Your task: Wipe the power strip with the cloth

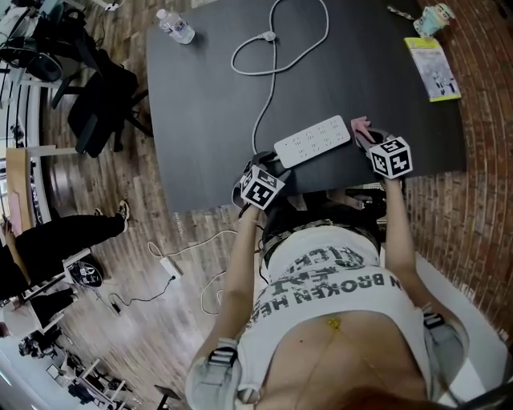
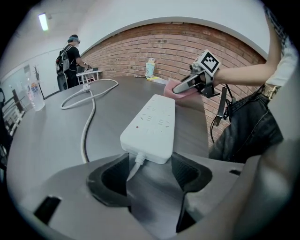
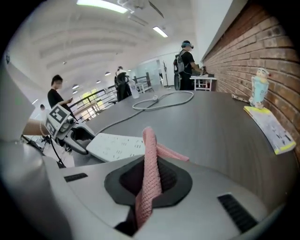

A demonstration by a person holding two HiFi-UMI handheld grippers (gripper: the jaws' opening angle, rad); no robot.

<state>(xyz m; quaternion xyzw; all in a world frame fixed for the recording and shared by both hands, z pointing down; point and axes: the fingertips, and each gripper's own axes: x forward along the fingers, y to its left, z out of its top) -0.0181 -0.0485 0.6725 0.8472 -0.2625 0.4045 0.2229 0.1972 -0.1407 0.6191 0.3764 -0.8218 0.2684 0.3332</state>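
Observation:
A white power strip [image 1: 313, 141] lies near the front edge of the dark table [image 1: 208, 120], and its cord [image 1: 272, 48] loops toward the far side. My left gripper [image 1: 269, 166] is at the strip's cord end. In the left gripper view it [image 2: 150, 161] is open, with the strip [image 2: 152, 124] and its cord right at the fingertips. My right gripper [image 1: 367, 138] sits by the strip's other end. It is shut on a pink cloth [image 3: 150, 154], which sticks up between its jaws and trails onto the table next to the strip [image 3: 117, 146].
A water bottle [image 1: 176, 26] stands at the table's far left. A yellow booklet [image 1: 433, 68] and a small figurine [image 1: 435, 16] lie at the far right by the brick wall. An office chair [image 1: 96, 104] stands left of the table. People stand in the background.

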